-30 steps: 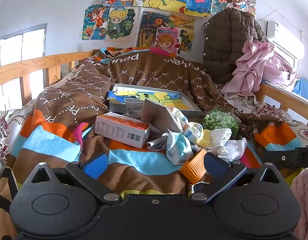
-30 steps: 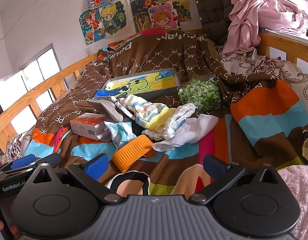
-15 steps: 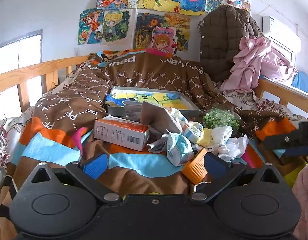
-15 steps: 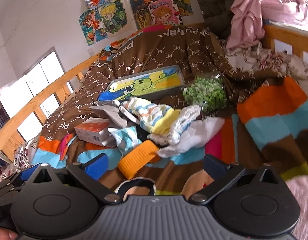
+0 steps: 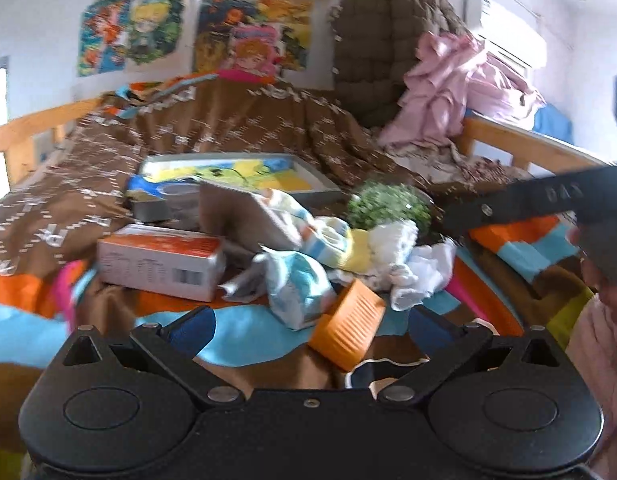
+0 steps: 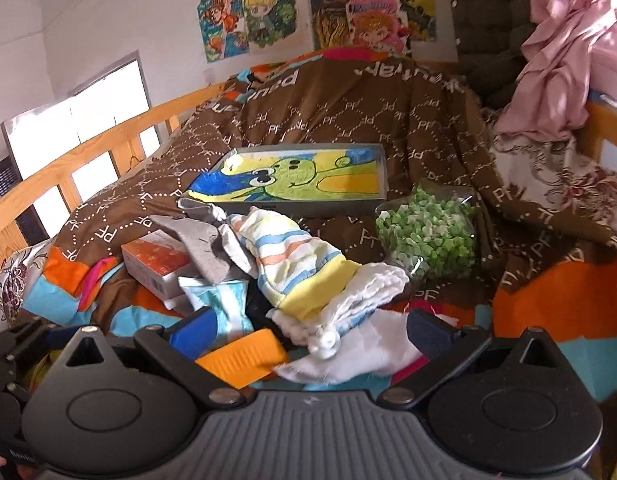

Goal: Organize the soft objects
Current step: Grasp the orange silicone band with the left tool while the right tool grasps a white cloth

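Cartoon posters [image 5: 248, 36] are pinned on the white wall behind a bed covered by a brown quilt [image 5: 236, 120].

From the left wrist, a blurred heap of socks [image 5: 328, 248] is seen at mid-quilt, just ahead of the left gripper [image 5: 308, 326], whose jaws are spread wide and hold nothing. An orange clip [image 5: 350, 330] lies between the fingers, tilted up to the right. A box [image 5: 160, 260] is set left of the heap, its long axis running left to right. A tray [image 5: 236, 176] lies behind, and a green bag [image 5: 388, 208] to the right. The right gripper's black body [image 5: 548, 200] is seen at the right edge.

From the right wrist, the heap is seen sharply. A striped sock [image 6: 292, 256] is laid diagonally, its yellow end pointing to the near right. A grey sock [image 6: 204, 244] lies left of it, and a white cloth [image 6: 356, 352] in front. The right gripper [image 6: 310, 330] is released, its jaws wide apart over the near edge of the heap, gripping nothing.
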Demonstrator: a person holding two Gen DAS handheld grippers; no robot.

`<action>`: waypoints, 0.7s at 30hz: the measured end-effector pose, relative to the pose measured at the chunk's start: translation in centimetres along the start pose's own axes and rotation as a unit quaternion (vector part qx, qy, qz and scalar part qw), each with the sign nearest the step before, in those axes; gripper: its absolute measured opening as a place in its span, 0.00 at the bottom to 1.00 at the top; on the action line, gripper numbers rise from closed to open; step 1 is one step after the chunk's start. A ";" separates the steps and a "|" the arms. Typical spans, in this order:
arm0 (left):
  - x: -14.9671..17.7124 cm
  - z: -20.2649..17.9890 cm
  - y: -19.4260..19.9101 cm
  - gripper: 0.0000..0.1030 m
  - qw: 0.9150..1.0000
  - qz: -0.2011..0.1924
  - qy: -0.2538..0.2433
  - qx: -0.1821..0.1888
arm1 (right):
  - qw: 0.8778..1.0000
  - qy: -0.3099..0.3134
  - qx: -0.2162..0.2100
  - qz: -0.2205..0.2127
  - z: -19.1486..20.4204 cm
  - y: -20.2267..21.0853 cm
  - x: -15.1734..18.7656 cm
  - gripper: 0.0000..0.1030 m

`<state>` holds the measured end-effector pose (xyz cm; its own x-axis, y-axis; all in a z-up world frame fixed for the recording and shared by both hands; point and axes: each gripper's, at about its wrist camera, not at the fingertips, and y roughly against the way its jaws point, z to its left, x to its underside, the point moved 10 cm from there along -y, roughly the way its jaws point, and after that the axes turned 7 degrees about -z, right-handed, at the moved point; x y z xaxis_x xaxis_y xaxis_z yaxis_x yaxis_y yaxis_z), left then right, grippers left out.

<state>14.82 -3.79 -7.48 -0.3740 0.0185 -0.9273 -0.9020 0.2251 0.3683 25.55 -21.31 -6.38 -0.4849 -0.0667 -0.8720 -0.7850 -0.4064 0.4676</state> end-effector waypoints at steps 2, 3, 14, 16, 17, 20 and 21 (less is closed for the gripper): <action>0.3 -0.4 -1.4 0.99 1.000 0.014 0.000 0.016 | 1.000 0.005 -0.003 0.006 -0.3 -0.6 0.0 1.00; 0.5 -0.5 -2.0 0.99 1.000 0.019 0.001 0.021 | 1.000 0.010 -0.008 0.014 -0.5 -1.2 0.0 1.00; 2.5 0.0 -8.0 0.99 0.993 0.088 0.044 0.067 | 0.988 0.138 -0.014 0.061 -2.3 -6.7 2.0 1.00; 2.9 -0.1 -8.7 0.99 0.990 0.104 0.049 0.078 | 0.991 0.104 -0.019 0.077 -3.6 -7.3 2.6 1.00; 3.1 -0.2 -9.0 0.99 0.989 0.112 0.052 0.082 | 0.993 0.084 -0.023 0.084 -4.1 -7.5 2.8 0.99; 3.7 -0.2 -9.8 0.99 0.985 0.129 0.071 0.092 | 0.994 0.052 -0.036 0.094 -5.0 -7.9 3.1 0.97; 3.9 -0.2 -10.0 0.98 0.984 0.132 0.081 0.092 | 0.993 0.049 -0.040 0.097 -5.1 -8.1 3.3 0.94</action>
<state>22.33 -6.11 -14.77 -0.6330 -0.0512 -0.7725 -0.7201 0.4054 0.5632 32.24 -22.88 -13.74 -0.5811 -0.2368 -0.7786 -0.6454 -0.4487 0.6182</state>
